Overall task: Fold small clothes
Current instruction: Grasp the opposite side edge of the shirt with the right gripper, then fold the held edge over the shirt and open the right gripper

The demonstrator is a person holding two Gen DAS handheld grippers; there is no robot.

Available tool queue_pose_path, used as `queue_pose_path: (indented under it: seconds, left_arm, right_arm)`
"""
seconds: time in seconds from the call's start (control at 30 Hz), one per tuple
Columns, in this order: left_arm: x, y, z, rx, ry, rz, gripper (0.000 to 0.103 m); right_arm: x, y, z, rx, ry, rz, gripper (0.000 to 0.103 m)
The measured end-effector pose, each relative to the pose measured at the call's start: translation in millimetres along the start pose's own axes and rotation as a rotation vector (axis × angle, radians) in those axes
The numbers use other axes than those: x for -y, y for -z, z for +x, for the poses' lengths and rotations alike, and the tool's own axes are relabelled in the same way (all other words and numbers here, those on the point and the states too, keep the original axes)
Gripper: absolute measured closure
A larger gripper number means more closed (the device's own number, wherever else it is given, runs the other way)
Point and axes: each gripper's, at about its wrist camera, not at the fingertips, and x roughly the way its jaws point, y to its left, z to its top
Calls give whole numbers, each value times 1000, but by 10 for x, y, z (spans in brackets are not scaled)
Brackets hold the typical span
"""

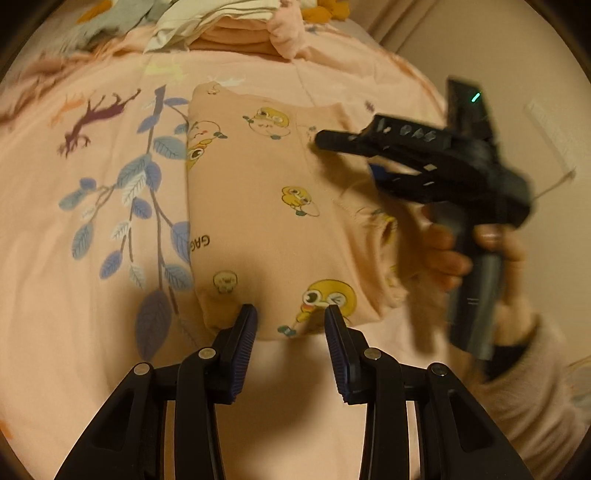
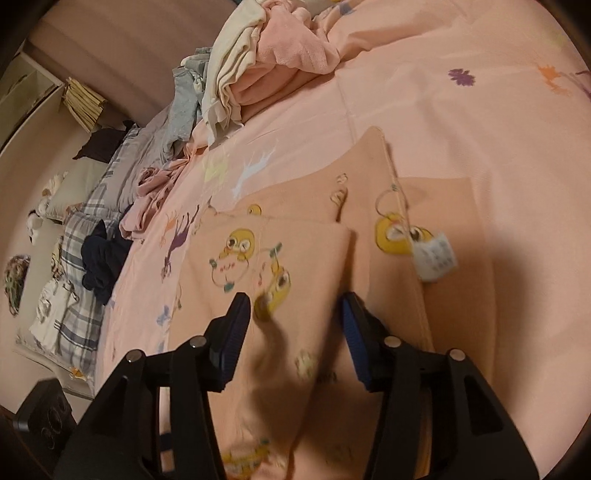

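A small peach garment (image 1: 258, 206) with yellow duck prints lies partly folded on the pink bedspread (image 1: 74, 295). My left gripper (image 1: 291, 314) is open and empty, fingertips at the garment's near edge. My right gripper (image 1: 354, 155) shows in the left wrist view, held in a hand above the garment's right side. In the right wrist view my right gripper (image 2: 295, 306) is open and empty just above the folded garment (image 2: 295, 251). A white care tag (image 2: 434, 258) lies on its right part.
A heap of unfolded clothes (image 1: 229, 29) sits at the far end of the bed; it also shows in the right wrist view (image 2: 266, 55). Plaid bedding and dark clothes (image 2: 99, 258) lie along the bed's left edge. A wall (image 1: 517, 74) is at right.
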Motion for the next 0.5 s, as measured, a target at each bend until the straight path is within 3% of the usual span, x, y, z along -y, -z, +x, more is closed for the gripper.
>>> queue_pose_path:
  seconds: [0.2,0.23,0.27,0.33,0.5]
  left_arm:
    - [-258,-3,-174,34,50,-98,68]
    - [-293,-16,-194,42,39,-109,68]
    - [-319,-22,-205,45,38,-119,68]
    - [-368,-15,-238,52,46,-135,68]
    - [-481,-17,-253,59,42,-166,68]
  right_arm:
    - [-21,-56,119,7,-62,-2,54]
    - [-25,-55,122,16,-56,-9,60]
    - [-37,-59,127,21,-42,-20,72]
    - [-44,-61,125,33,-1,-30,82]
    - [-172,-84,15,92,17,-99,94]
